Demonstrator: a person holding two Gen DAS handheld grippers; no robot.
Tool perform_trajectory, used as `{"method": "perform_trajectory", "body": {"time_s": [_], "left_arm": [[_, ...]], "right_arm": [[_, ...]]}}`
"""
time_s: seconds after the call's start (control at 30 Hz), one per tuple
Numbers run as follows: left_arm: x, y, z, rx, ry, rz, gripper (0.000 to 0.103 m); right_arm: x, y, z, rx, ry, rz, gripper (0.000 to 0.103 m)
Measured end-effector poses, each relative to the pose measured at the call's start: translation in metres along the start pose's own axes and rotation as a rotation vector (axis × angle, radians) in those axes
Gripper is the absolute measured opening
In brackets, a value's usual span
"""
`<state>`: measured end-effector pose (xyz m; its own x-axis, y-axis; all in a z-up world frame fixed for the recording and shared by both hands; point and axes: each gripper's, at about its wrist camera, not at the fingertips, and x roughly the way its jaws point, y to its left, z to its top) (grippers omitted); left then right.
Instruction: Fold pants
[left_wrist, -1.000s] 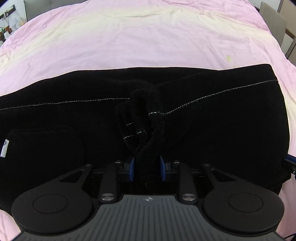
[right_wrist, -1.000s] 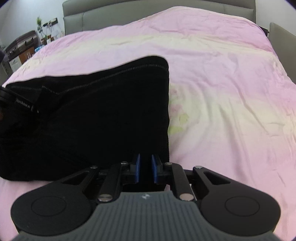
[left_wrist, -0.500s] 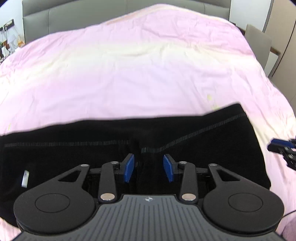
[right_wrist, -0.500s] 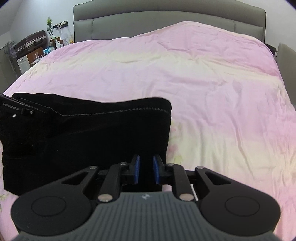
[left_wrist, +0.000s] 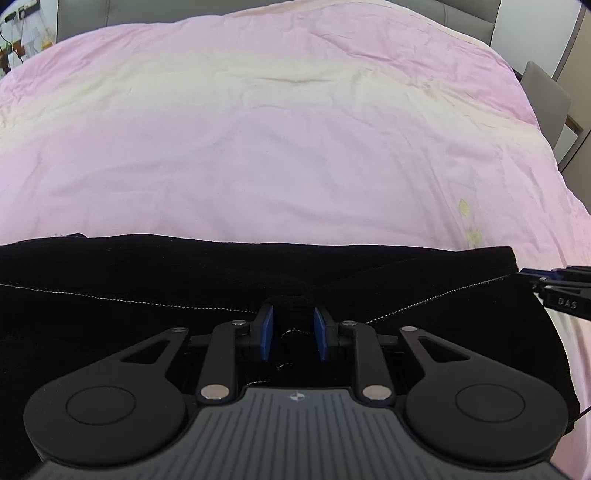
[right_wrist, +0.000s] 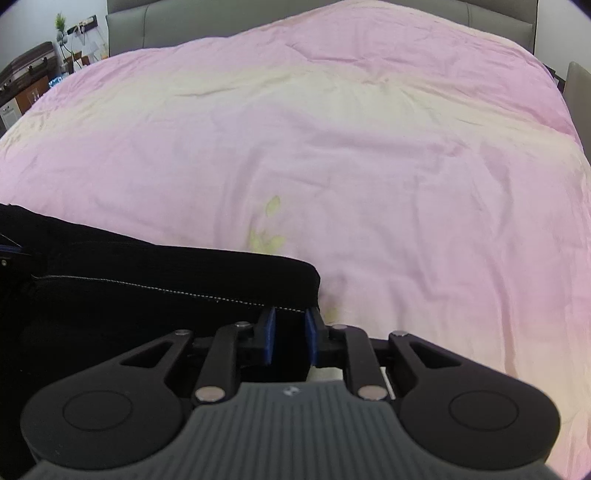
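Lying crosswise, black pants (left_wrist: 147, 332), long axis left-right

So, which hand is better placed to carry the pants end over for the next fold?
Right. The right gripper has the end corner of the pants between its jaws, beside bare duvet. The left gripper is closing mid-length on a bunch.

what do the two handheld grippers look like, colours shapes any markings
Both look alike. The left gripper and right gripper have a ribbed grey body with a small diamond mark, black linkage arms on silver pivot pins, two round black discs at the sides, and flat blue pads on the fingers. In the left wrist view the right gripper's black side carries pale lettering that reads like DAS. No hands or sleeves show.
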<state>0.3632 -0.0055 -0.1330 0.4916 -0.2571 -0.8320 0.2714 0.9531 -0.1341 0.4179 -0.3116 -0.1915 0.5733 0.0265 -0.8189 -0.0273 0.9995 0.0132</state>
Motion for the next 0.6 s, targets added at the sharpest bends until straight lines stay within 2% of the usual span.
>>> {"method": "perform_trajectory", "body": {"time_s": [0.17, 0.33, 0.43, 0.5, 0.6], "left_arm": [[0.004, -0.004, -0.001, -0.003, -0.007, 0.021, 0.03], [-0.032, -0.009, -0.011, -0.004, -0.061, 0.053, 0.036], [-0.06, -0.009, -0.022, 0.014, -0.07, 0.085, 0.036], [-0.077, -0.008, -0.03, 0.013, -0.067, 0.065, 0.037], [-0.102, -0.01, -0.047, 0.028, -0.063, 0.049, 0.039]], "right_arm": [[0.008, 0.0, 0.005, 0.015, 0.025, -0.013, 0.019], [-0.039, 0.013, -0.001, -0.051, -0.034, -0.014, 0.02], [-0.075, 0.031, -0.022, -0.12, -0.055, 0.027, 0.019], [-0.095, 0.043, -0.039, -0.155, -0.068, 0.038, 0.019], [-0.119, 0.051, -0.066, -0.136, -0.065, 0.064, 0.019]]}}
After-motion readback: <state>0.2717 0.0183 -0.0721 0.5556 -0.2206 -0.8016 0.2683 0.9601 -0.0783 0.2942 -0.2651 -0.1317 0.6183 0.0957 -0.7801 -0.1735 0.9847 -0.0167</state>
